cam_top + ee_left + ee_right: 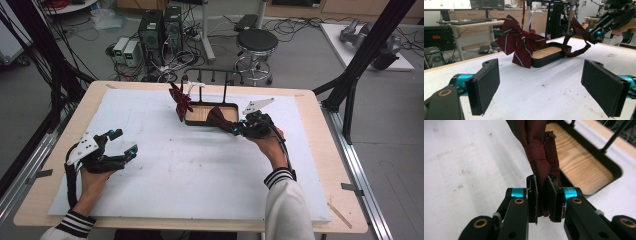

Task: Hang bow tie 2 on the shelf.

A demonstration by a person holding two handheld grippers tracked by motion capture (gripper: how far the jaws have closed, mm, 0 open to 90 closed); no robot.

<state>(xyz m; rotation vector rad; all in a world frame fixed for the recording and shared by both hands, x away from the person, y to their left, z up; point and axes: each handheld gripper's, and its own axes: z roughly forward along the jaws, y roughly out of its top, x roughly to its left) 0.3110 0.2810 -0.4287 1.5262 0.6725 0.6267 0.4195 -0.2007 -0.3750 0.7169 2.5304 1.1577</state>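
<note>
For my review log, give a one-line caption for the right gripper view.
Right gripper clamps a dark red fabric strap beside the wood-floored black tray.

Tray and bow on the worktop

Tray (212, 114) sits at twelve o'clock on the worktop (190, 165); bow (180, 100) hangs at its nine o'clock edge.

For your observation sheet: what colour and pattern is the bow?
Dark red with white stripes; clearest in the left gripper view.
</note>
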